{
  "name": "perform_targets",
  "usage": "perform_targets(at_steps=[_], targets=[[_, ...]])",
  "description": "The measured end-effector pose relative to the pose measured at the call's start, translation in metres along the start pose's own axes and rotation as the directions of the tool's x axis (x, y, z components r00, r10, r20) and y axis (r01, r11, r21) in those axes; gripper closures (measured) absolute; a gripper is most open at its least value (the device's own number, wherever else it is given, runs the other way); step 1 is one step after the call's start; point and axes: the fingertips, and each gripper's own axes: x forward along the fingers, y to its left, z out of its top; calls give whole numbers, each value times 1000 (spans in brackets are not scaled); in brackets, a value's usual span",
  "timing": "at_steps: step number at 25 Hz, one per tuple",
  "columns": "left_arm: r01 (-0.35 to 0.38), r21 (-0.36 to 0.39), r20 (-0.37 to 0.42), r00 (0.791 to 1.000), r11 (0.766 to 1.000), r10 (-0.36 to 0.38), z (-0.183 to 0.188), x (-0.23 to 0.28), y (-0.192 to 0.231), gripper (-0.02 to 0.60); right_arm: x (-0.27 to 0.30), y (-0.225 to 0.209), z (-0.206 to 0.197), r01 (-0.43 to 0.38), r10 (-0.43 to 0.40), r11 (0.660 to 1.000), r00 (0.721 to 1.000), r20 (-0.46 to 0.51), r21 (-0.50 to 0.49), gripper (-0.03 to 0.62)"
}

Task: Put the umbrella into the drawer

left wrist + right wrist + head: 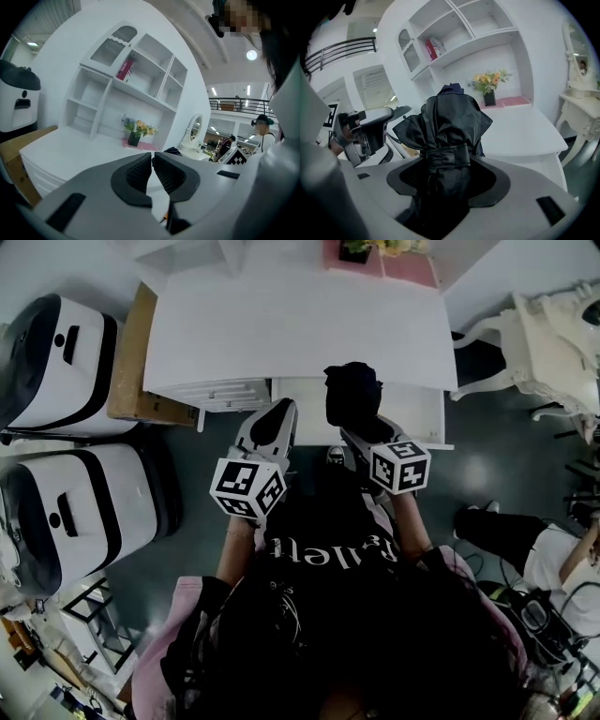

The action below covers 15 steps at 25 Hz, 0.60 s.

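Observation:
The dark folded umbrella [352,395] stands upright in my right gripper [361,432], which is shut on it below its strap. In the right gripper view the umbrella [450,122] fills the middle, bundled above the right gripper [447,173]. It hangs over the open white drawer [422,413] that juts out from under the white desk [281,324]. My left gripper [278,418] is just left of the umbrella, at the drawer's left front corner. In its own view the left gripper [152,164] is shut, with nothing between the pads, and the umbrella's top [172,151] peeks beyond.
A stack of closed drawers [230,395] sits left of the open one. Two white cases [66,362] [84,512] and a cardboard box [131,362] stand on the left. A white ornate chair [553,343] is at the right, a seated person [525,540] below it. A flower vase [489,96] stands at the desk's back.

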Motion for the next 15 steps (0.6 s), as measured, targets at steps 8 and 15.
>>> perform_targets(at_steps=[8, 15], targets=[[-106, -15, 8, 994, 994, 106, 2, 37, 0, 551, 45, -45, -9, -117, 82, 978, 978, -193, -175, 312], [-196, -35, 11, 980, 980, 197, -2, 47, 15, 551, 90, -59, -39, -285, 129, 894, 902, -411, -345, 312]])
